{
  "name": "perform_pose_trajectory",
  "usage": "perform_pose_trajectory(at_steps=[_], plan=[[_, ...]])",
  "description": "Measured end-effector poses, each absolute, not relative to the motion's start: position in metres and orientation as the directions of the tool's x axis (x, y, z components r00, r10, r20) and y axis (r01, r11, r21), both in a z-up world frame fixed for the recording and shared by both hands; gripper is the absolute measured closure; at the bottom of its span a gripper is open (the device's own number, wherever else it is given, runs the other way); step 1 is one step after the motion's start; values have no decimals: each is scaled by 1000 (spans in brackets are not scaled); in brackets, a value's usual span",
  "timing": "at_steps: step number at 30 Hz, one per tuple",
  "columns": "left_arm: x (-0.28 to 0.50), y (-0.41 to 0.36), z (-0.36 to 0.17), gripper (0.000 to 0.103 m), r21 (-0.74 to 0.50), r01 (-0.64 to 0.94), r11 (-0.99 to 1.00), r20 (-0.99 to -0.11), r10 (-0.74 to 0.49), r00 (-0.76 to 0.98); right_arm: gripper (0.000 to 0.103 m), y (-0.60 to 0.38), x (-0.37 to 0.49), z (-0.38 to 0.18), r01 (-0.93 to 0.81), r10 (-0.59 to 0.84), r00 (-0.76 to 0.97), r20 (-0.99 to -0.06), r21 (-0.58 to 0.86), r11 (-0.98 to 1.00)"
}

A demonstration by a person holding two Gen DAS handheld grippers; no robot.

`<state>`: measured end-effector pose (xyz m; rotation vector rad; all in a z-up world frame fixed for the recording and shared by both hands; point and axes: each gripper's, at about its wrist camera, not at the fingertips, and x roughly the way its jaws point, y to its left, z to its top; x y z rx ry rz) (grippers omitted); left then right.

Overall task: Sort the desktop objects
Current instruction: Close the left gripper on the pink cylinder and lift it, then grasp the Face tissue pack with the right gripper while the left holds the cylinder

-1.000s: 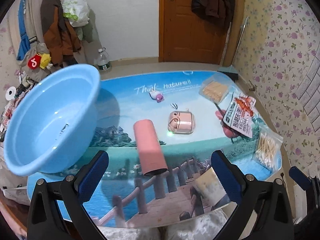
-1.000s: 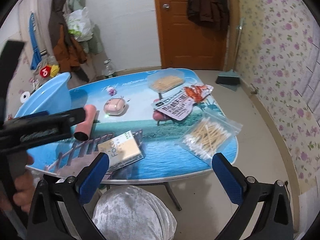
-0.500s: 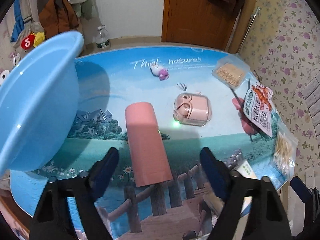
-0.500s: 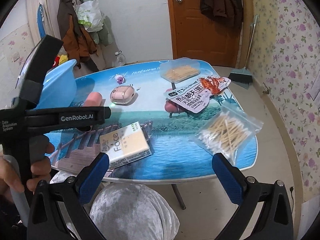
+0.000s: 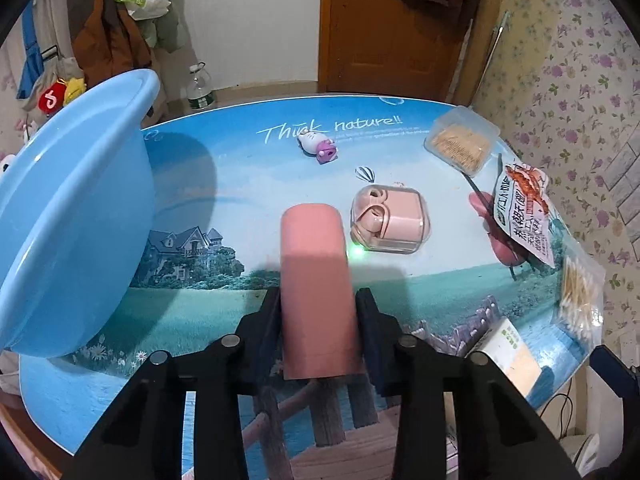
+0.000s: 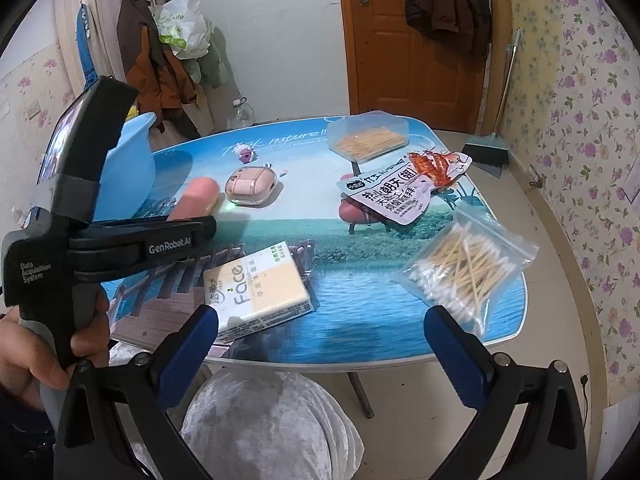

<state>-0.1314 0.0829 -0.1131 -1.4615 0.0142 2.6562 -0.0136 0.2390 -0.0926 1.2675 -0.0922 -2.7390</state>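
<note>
Left gripper (image 5: pixel 318 320) closing on pink tube (image 5: pixel 316 288), pads touching it.
Next, prob.: lifting to blue basin (image 5: pixel 72 216), frame left; right gripper (image 6: pixel 320 340) hanging wide open w/ nothing.

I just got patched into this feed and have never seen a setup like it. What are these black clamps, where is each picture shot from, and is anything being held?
There is no robot arm. A person holds a handheld clamp tool in each hand, and each tool carries a wide-angle camera looking forward along its two fingers.

The left wrist view shows the left gripper: its fingers are closing around a pink cylinder lying on the table, and they look pressed against its sides. A tilted blue basin sits to the left of it.

The right wrist view shows the right gripper open and empty above the table's near edge. The person's hand gripping the left tool shows at its left.

Also on the table: a pink earbud case, a small toy, a clear box, a snack packet, a bag of cotton swabs and a tissue pack.
</note>
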Motion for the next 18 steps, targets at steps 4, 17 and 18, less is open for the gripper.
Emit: perform_pose_trajectory(at_steps=[4,17,18], plan=[[-129,79,-111,69,-56,-98,-994,-840,100,-533,0,236,-14,-92,93,-142,-641,-754,107,-990],[-113,65,-72,70,-64,-122,-990,-775,126,-619,0,221,-16,-91,137,-164,-643,-748,99,-986],[-111,63,-68,70,-73,-122,-990,-772,133,-622,0,219,-17,-91,145,-168,-643,-747,96,-985]])
